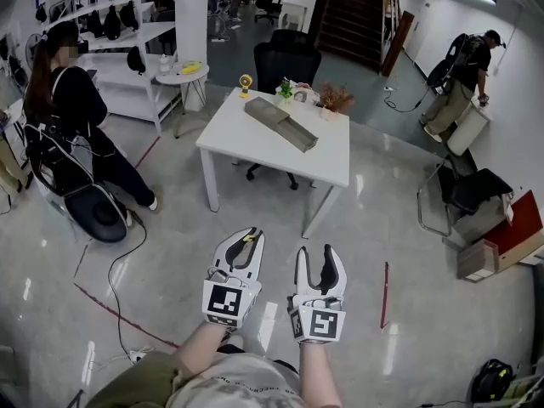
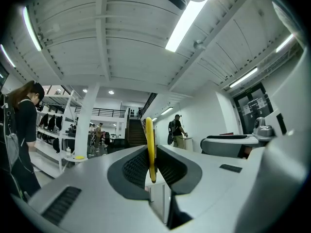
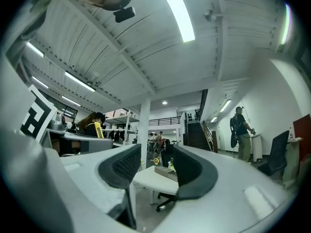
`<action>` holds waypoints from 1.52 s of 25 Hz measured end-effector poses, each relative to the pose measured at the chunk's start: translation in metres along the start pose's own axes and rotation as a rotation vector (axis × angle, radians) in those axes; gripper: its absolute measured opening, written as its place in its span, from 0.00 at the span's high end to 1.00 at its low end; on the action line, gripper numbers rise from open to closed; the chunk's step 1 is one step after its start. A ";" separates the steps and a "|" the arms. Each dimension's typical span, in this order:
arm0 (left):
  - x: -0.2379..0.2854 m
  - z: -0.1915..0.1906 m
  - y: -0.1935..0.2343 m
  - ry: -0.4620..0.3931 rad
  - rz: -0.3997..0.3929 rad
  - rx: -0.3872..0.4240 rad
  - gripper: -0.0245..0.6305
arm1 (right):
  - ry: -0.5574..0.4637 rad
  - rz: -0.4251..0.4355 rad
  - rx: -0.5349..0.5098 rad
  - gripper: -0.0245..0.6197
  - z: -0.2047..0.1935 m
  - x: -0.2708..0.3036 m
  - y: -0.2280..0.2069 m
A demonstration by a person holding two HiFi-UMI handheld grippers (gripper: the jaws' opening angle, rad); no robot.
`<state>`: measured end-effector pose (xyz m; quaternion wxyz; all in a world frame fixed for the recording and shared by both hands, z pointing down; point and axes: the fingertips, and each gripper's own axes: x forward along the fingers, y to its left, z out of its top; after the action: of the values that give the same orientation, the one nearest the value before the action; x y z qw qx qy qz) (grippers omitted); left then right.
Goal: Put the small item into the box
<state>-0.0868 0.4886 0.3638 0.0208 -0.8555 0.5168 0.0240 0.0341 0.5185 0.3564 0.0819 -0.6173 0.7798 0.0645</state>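
Note:
A long grey-brown box (image 1: 281, 122) lies open on the white table (image 1: 255, 147) some way ahead of me. In the right gripper view the box (image 3: 164, 172) and the table (image 3: 148, 179) show small and far between the jaws. My left gripper (image 1: 249, 235) is low in the head view, shut on a thin yellow item (image 1: 249, 238). In the left gripper view that yellow item (image 2: 150, 144) stands edge-on between the pads of the left gripper (image 2: 152, 154). My right gripper (image 1: 315, 254) is beside it, open, with nothing between the fingers of the right gripper (image 3: 156, 166).
A small yellow fan (image 1: 245, 82) and potted plants (image 1: 286, 89) stand at the table's far edge, with a black office chair (image 1: 286, 59) behind. A person sits at the left (image 1: 64, 109). Another person (image 1: 466, 66) stands far right. A chair (image 1: 463, 195) and boxes (image 1: 489, 249) are at right.

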 end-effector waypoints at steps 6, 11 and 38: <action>0.013 -0.006 0.022 0.003 -0.030 -0.003 0.89 | 0.013 -0.018 -0.017 0.66 -0.011 0.022 0.011; 0.031 -0.013 0.036 0.016 -0.033 -0.021 0.89 | 0.023 -0.024 -0.015 0.66 -0.017 0.044 0.010; 0.281 -0.042 0.048 0.069 0.057 -0.005 0.89 | 0.067 0.131 0.024 0.66 -0.083 0.253 -0.155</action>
<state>0.0018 0.2155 0.3878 0.0000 -0.8409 0.5412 -0.0038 0.1241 0.2257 0.3849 0.0588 -0.5656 0.8217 0.0396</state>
